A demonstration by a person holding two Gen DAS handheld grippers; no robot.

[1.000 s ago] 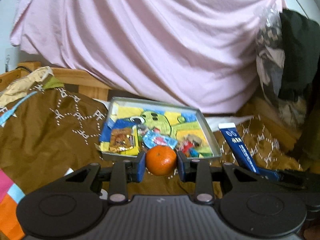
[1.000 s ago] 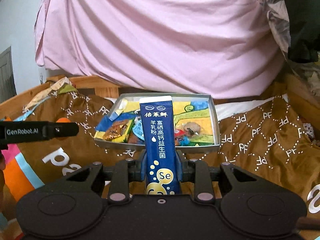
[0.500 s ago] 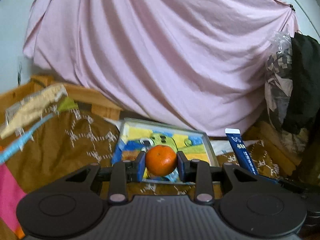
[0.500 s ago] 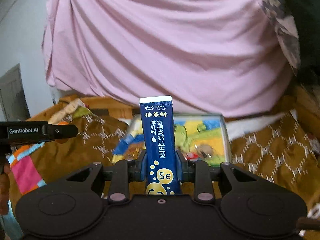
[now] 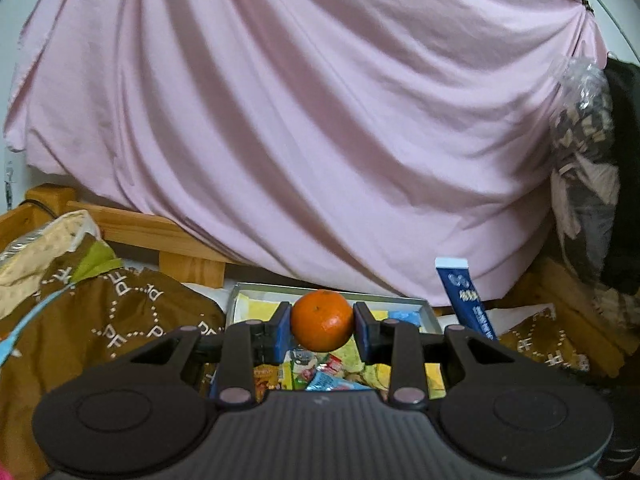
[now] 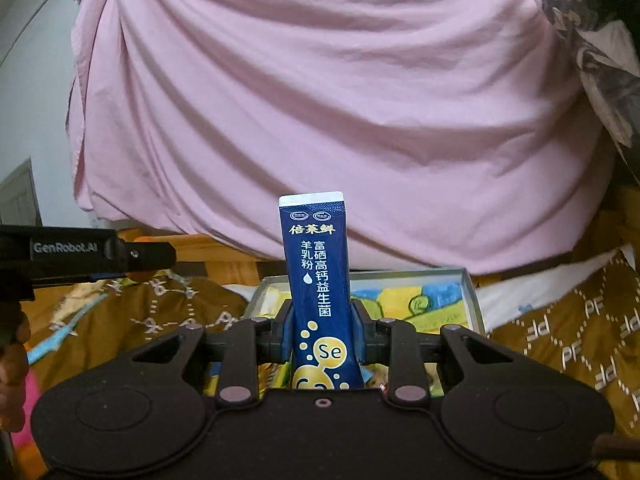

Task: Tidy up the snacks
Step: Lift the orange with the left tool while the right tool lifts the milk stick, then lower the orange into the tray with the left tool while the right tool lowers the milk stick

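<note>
left gripper [image 5: 322, 326] clamped the orange [image 5: 322, 320] at its widest, round and prone to roll; right gripper [image 6: 322, 330] pinched the blue sachet [image 6: 318, 292] low, light and floppy, above the tray [image 6: 470, 292]

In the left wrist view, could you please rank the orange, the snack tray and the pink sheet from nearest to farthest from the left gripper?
1. The orange, clamped between the fingers of the left gripper.
2. The snack tray, just beyond and below the fingers, on the brown blanket.
3. The pink sheet, hanging behind the tray and filling the background.
</note>
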